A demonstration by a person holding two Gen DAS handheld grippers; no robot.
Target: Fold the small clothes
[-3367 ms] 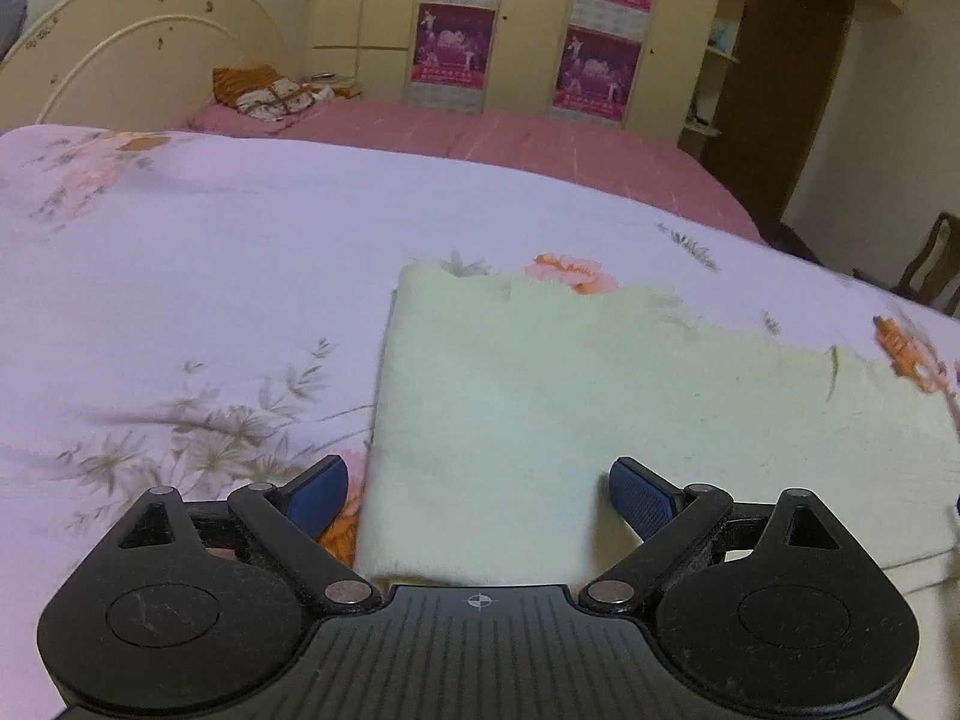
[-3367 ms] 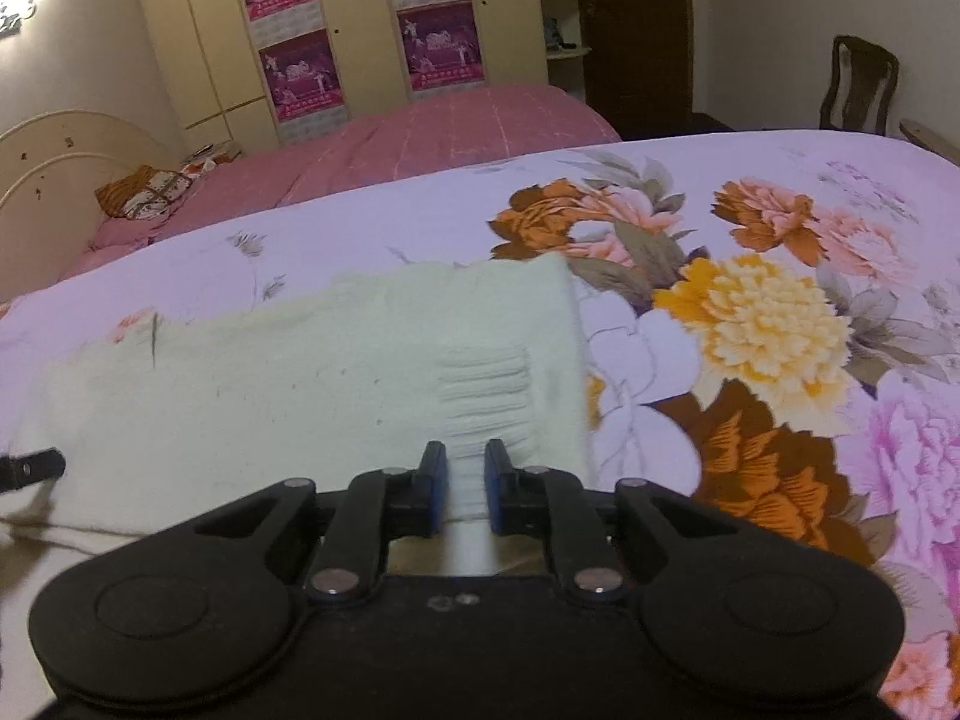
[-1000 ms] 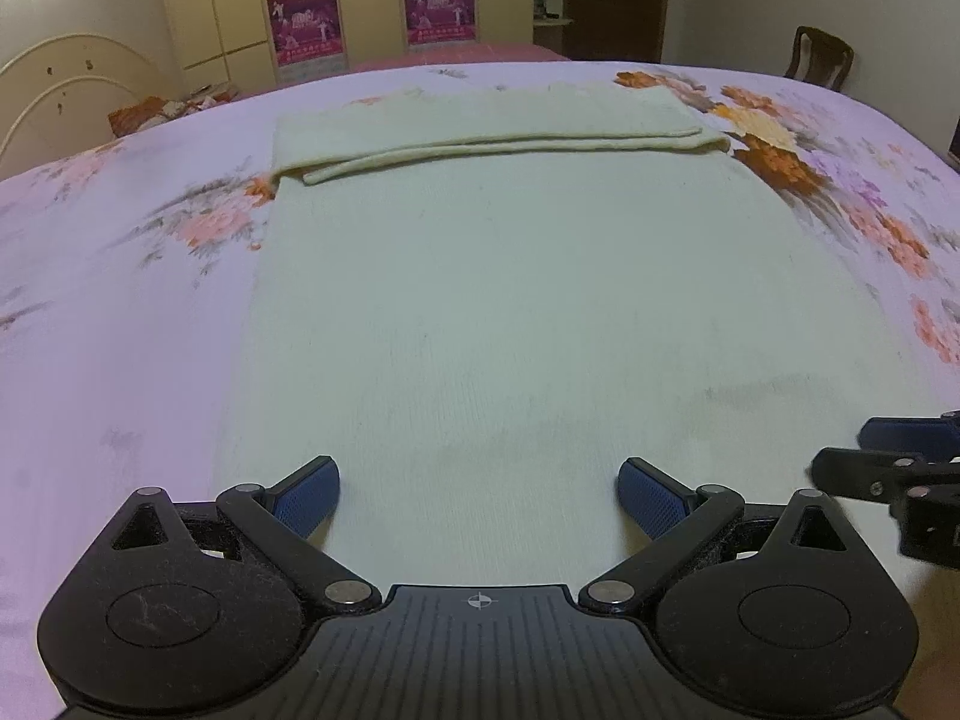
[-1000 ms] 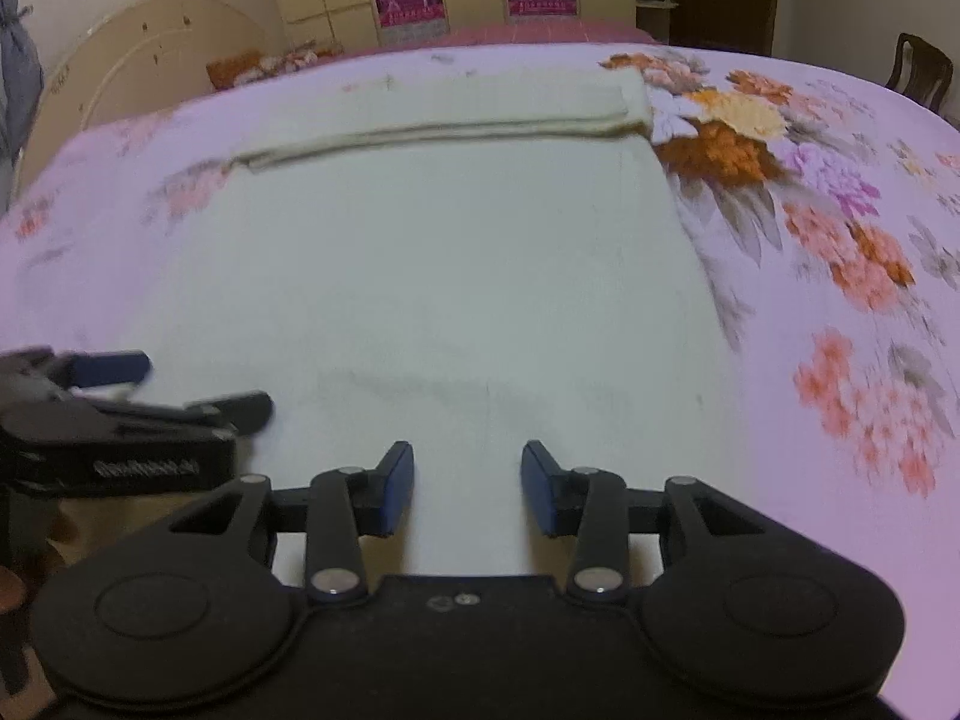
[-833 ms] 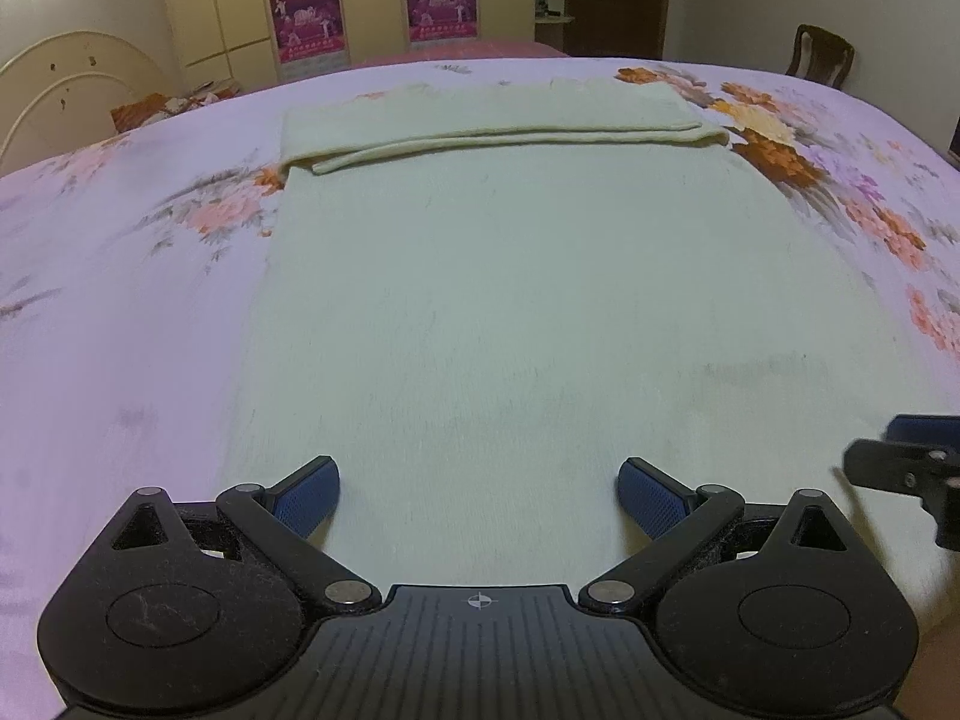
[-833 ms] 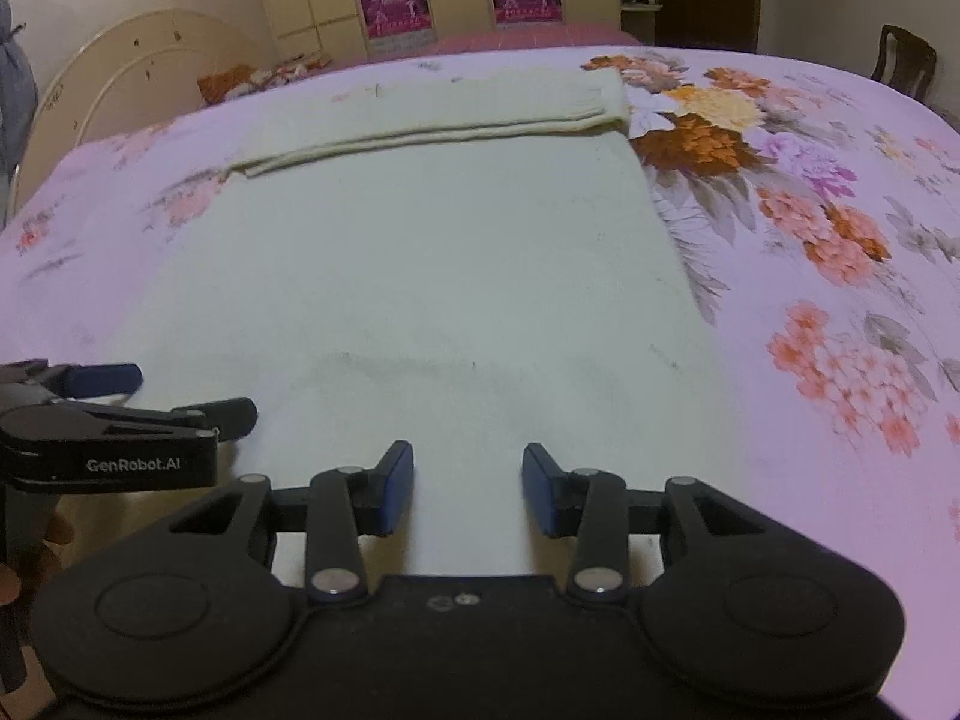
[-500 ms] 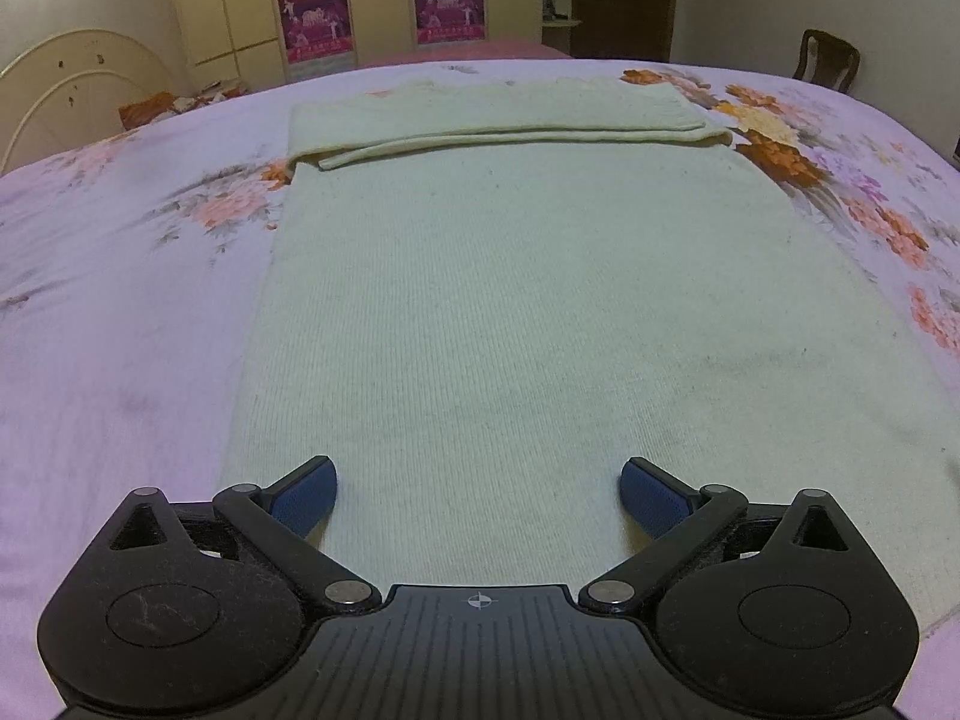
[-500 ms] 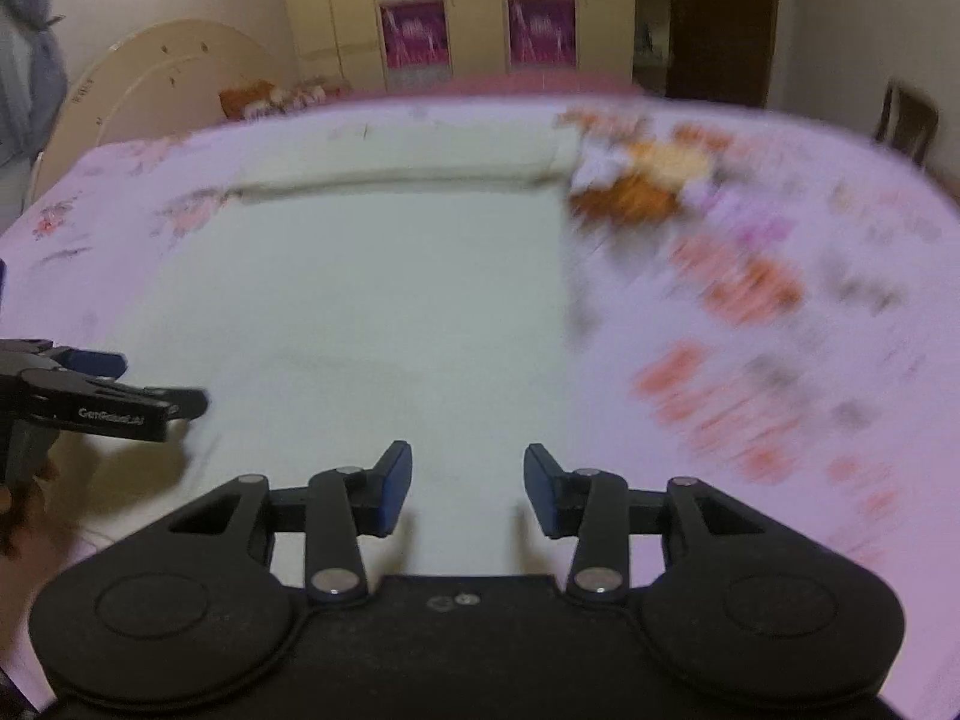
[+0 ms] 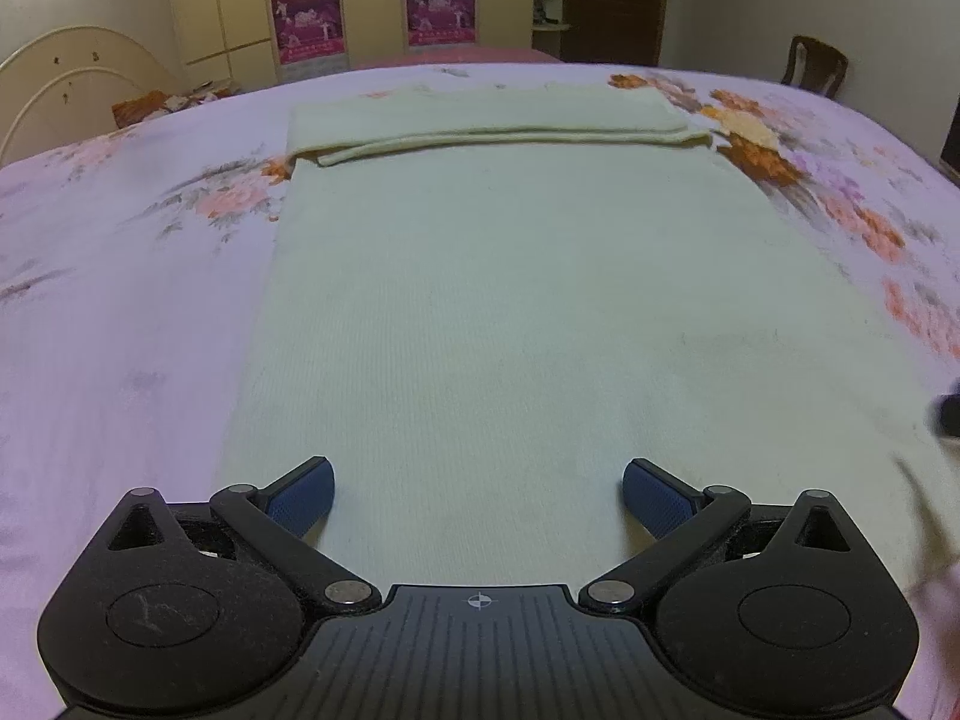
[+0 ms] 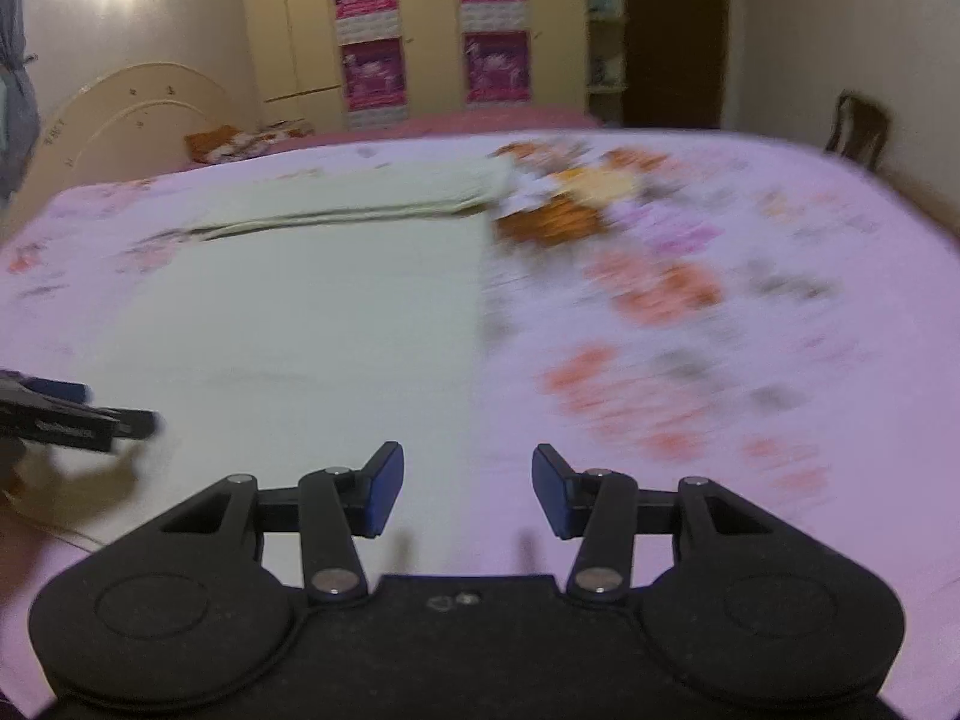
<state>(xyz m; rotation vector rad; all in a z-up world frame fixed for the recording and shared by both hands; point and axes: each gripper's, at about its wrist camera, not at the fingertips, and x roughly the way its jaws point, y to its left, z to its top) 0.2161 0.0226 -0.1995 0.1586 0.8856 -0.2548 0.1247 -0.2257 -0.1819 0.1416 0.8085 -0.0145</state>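
A pale cream knit garment point(image 9: 510, 276) lies flat on the floral bedspread, its far end folded over into a thick band point(image 9: 480, 117). My left gripper point(image 9: 477, 495) is open and empty, low over the garment's near edge. My right gripper point(image 10: 467, 489) is open and empty over the garment's near right edge, where cloth point(image 10: 312, 324) meets the bedspread. The right wrist view is motion-blurred. The left gripper also shows at the left edge of the right wrist view point(image 10: 90, 414).
The pink floral bedspread point(image 9: 120, 276) spreads around the garment on all sides. A second bed with a cream headboard point(image 9: 72, 78) and pillows stands behind. Wardrobe doors with magenta posters point(image 9: 372, 6) line the back wall. A wooden chair point(image 9: 816, 69) stands at the right.
Both grippers let go of the far fold and drew back to the garment's near end. In the last half second the right gripper opened wider and swung right; the left barely moved.
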